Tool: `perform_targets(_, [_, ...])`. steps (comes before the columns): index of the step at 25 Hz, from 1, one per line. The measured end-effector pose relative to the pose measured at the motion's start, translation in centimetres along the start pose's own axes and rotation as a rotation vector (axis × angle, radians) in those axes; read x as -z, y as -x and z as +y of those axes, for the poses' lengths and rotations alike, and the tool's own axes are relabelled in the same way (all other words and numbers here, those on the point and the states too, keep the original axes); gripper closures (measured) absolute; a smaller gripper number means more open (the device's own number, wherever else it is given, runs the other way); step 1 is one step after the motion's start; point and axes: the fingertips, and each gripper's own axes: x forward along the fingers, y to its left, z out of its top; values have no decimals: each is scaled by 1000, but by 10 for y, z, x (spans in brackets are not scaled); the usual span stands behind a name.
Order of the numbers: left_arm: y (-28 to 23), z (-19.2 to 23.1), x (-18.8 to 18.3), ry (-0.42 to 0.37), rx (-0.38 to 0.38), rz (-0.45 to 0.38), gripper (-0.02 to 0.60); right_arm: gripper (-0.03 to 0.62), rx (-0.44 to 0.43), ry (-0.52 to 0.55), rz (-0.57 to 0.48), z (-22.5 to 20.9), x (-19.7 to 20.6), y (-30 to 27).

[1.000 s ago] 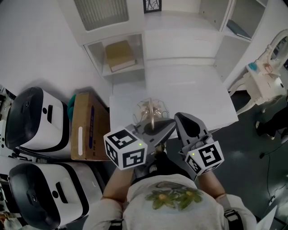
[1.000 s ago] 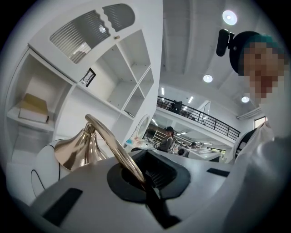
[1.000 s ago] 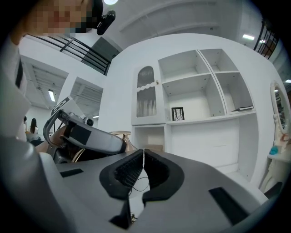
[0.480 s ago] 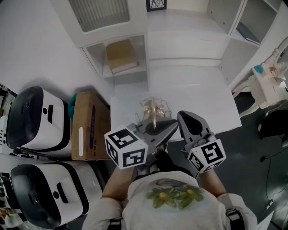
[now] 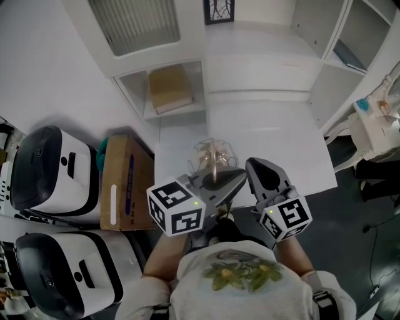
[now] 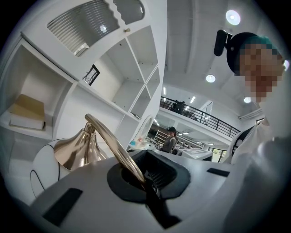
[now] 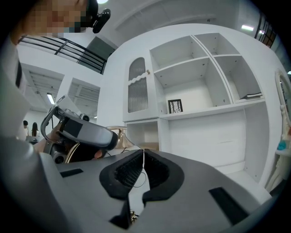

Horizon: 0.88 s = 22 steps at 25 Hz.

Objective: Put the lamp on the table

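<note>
Left gripper view: the left gripper's point(image 6: 146, 175) fingers are clamped tight on the curved brass stem of the lamp point(image 6: 75, 148), with its bell shade out ahead. In the head view the lamp sits over the near part of the white table point(image 5: 281, 134); I can't tell whether it touches. The right gripper's point(image 7: 142, 157) fingers are closed to a slit, beside the lamp.

At nine o'clock in the head view we see a cardboard box point(image 5: 122, 182) standing beside two white-and-black machines point(image 5: 53, 169). Toward eleven, a tan book point(image 5: 170, 89) lies in a white shelf cubby point(image 5: 140, 103), under a ribbed cabinet door point(image 5: 134, 24). At twelve we spot a framed picture point(image 5: 219, 10).
</note>
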Motion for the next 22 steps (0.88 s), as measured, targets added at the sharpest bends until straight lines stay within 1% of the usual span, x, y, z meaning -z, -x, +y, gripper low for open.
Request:
perform_targets(9, [-9, 18, -1, 0, -1, 8, 554, 562, -4, -1, 1, -12, 1, -15])
perform_targets(22, [-15, 33, -5, 2, -16, 6, 554, 562, -6, -4, 17, -23, 3, -25])
